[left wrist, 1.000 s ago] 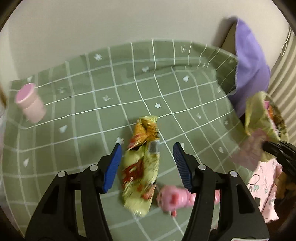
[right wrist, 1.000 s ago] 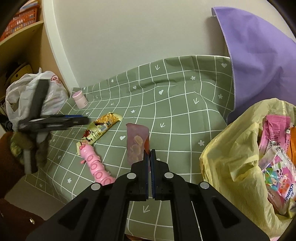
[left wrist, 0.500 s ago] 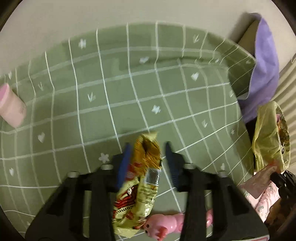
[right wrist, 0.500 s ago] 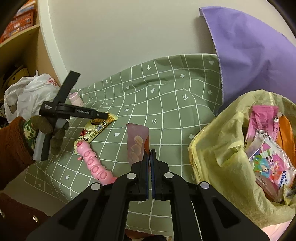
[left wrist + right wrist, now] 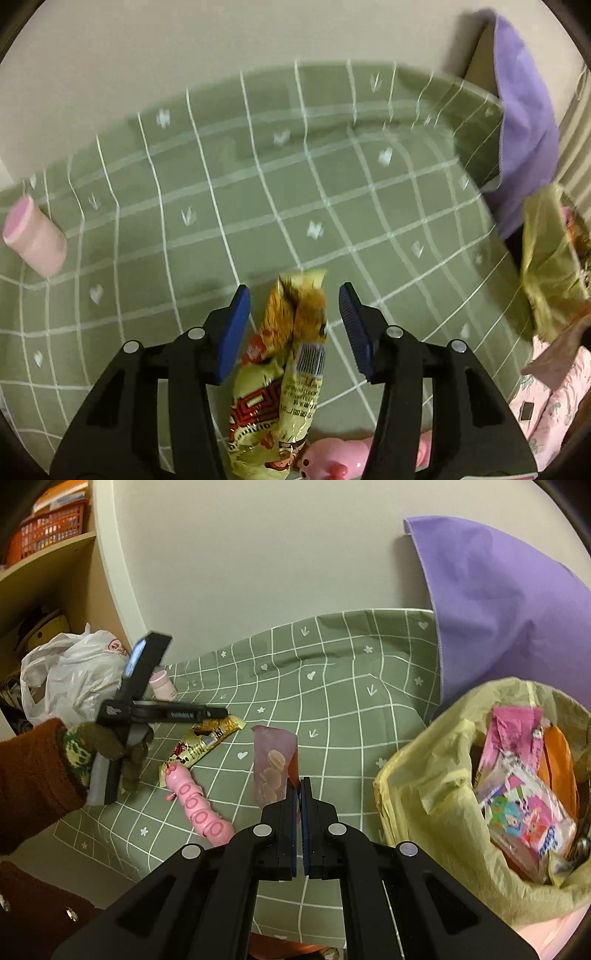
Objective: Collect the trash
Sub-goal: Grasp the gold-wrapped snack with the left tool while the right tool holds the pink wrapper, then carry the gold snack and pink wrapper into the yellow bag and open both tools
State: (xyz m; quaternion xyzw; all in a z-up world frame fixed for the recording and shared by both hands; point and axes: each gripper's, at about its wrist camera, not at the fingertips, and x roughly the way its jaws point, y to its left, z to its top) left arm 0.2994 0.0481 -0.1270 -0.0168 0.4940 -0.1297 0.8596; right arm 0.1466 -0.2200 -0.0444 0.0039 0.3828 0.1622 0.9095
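Left claw has just been opening, jaws apart straddling the wrapper beside the pink toy. Wrapper looking light, crinkly, slippery; pinch mid-body. Right claw is clamping a pouch.

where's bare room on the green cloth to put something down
The widest bare patch of the green cloth runs from the purple pillow across to the small pink cup, back to the wall. It is crowded in front on the left, where the yellow wrapper and pink toy lie.
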